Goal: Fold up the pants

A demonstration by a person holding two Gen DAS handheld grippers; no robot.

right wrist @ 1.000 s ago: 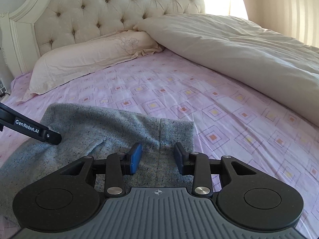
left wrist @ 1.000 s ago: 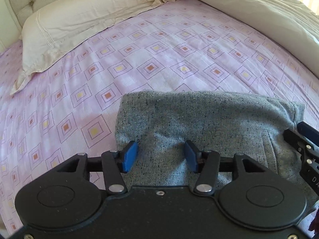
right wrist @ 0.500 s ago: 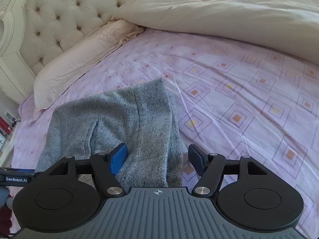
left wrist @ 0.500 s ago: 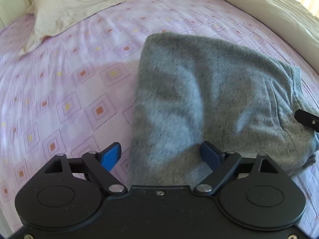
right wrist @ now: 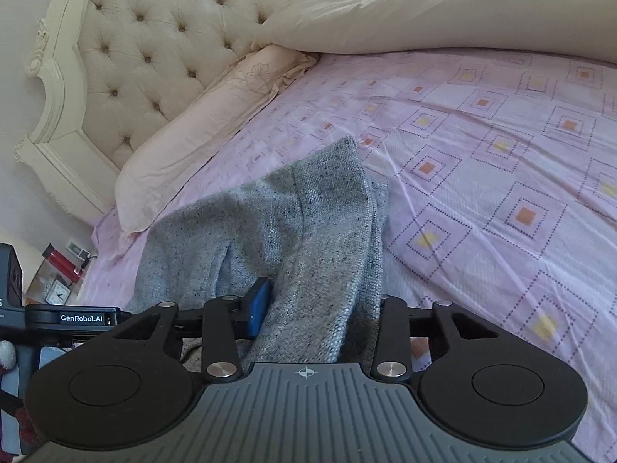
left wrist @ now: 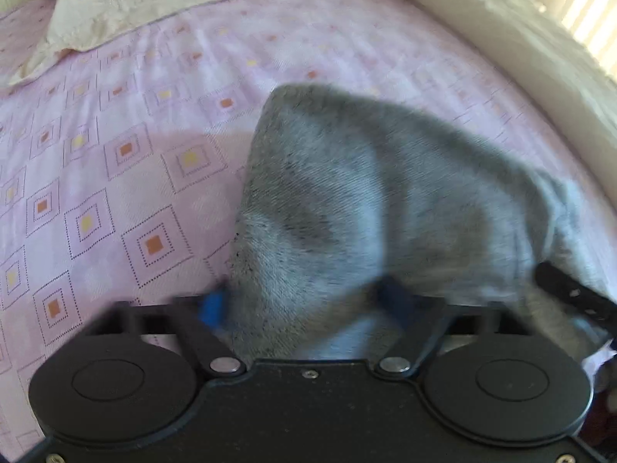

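The grey pants point(right wrist: 293, 239) are lying in a folded bundle on the pink patterned sheet point(right wrist: 501, 177), toward the near edge of the bed, with their far corner pointing up the mattress toward the pillow point(right wrist: 200, 142) at the headboard point(right wrist: 146, 38). The near end is rising off the sheet into both grippers, which is why the cloth is peaking and creasing instead of lying flat.

The right gripper point(right wrist: 320, 308) is closing on the right-hand near corner: its jaws have just been narrowing, and a thick stack of grey layers is filling the gap between them, the blue pad pressing into the fabric on one side while the other pad is hidden behind the cloth. It looks to be taking hold of all layers at once so the fold does not slip apart.

The left gripper point(left wrist: 304, 305) is doing the same at the other near corner. Its jaws have likewise just been closing, and the pants point(left wrist: 385, 200) are bulging up between the blue pads; the view is blurred, but the cloth is pinched there. Part of the right gripper is showing at the right edge of that view, close beside the same hem.

Holding the two near corners together probably means the next fold is being prepared, carrying this end over toward the far one. The cream duvet point(right wrist: 443, 4) is piled along the far side of the bed, well apart from the work.
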